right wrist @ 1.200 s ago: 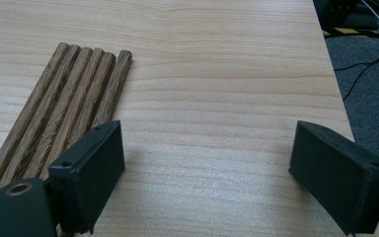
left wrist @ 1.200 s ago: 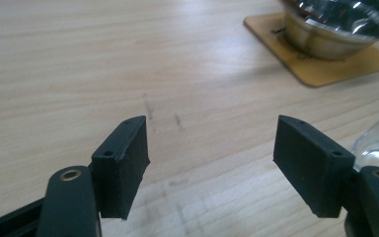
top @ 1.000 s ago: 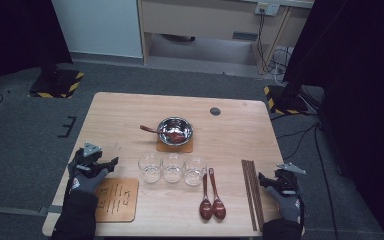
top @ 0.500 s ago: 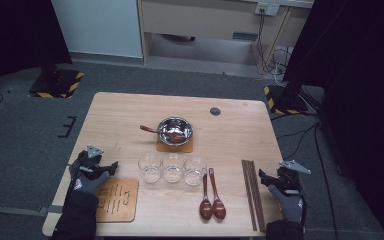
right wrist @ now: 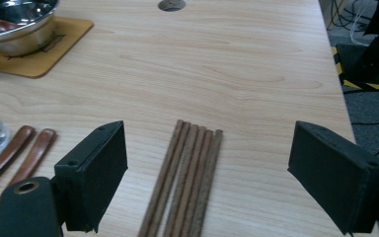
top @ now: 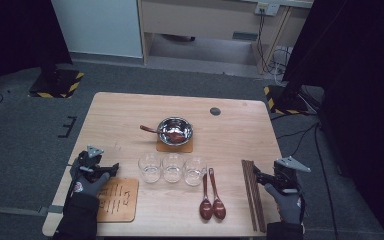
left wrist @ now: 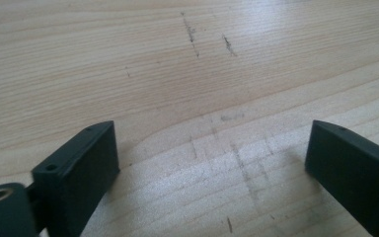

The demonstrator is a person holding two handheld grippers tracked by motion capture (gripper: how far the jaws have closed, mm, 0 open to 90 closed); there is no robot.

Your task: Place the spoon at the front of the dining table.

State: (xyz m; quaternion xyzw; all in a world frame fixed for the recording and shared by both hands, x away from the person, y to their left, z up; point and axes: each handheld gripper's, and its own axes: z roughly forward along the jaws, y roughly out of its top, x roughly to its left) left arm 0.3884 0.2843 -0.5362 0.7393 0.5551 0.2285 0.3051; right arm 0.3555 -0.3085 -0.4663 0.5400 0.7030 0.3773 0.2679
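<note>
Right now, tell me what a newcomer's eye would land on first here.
The shiny steel bowl on its coaster at the table's middle, a spoon resting in it. Just in front stand three clear glasses in a row. The right tongs hang open over the bundle of chopsticks near the right edge.

i have the table [top: 230, 125] below me. the bowl [top: 175, 131] sits on a coaster [top: 174, 146] near the middle, with a spoon [top: 149, 129] resting in it and sticking out to the left. in front of it three glasses [top: 172, 168] stand side by side in a row. right of the glasses two spoons [top: 211, 195] lie together, and further right a bundle of chopsticks [top: 252, 192] near the table's right edge. a board [top: 116, 199] lies at the front left corner, left of the glasses. behind the bowl, to the right, there is a cable hole [top: 215, 111].
</note>
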